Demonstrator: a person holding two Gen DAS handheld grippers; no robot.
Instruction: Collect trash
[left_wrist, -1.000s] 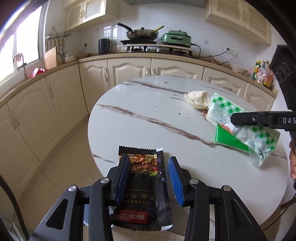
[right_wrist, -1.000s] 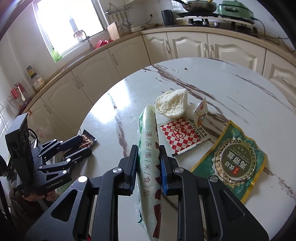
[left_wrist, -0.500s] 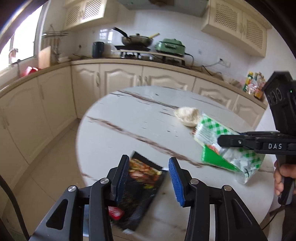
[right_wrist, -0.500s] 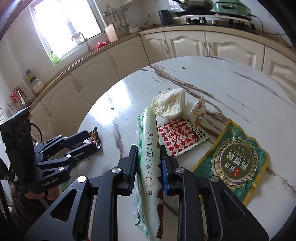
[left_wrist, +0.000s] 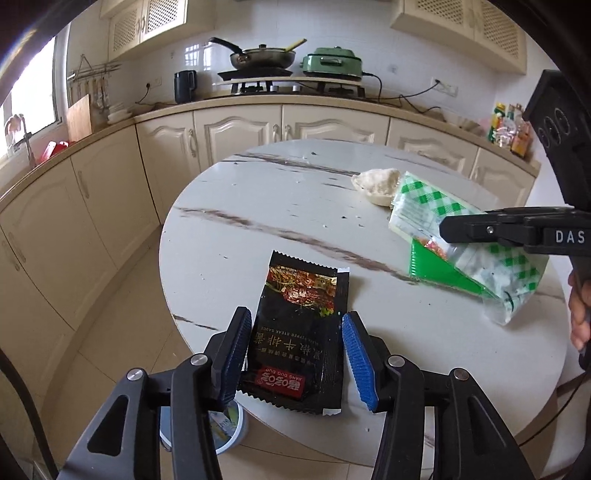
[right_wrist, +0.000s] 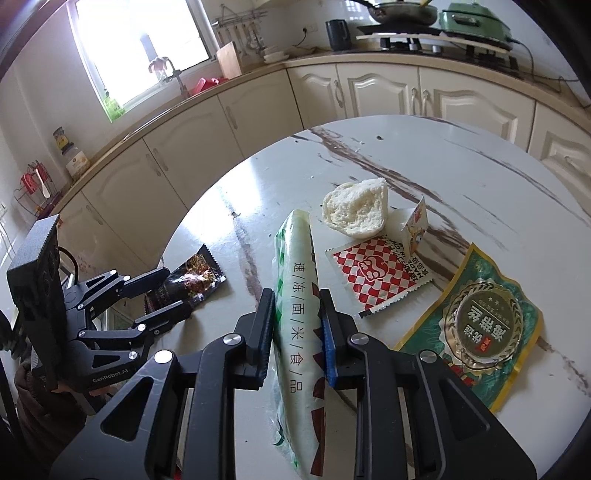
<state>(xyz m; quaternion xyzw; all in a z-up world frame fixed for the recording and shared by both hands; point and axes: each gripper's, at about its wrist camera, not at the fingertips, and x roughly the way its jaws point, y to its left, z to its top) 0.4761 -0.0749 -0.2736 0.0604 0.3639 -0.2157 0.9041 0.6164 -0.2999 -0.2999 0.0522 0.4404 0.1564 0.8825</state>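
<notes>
On the table edge, your left hand-held gripper (left_wrist: 293, 356) is opening around the black packet (left_wrist: 301, 332), which lies lengthwise between its jaws, while your right hand-held gripper (right_wrist: 297, 328) squeezes the white bag (right_wrist: 299, 317).

Hidden and cut-off parts around the round table (left_wrist: 258, 206)

In the left wrist view, the near corner of the black sauce packet (left_wrist: 299, 332) disappears behind a gripper finger, and a blue-rimmed container (left_wrist: 229, 428) below the table's edge is mostly covered by the same finger. The green-checked bag (left_wrist: 424, 206) hides part of the bun (left_wrist: 376, 184). In the right wrist view, the bag's lower end runs out of frame.
</notes>
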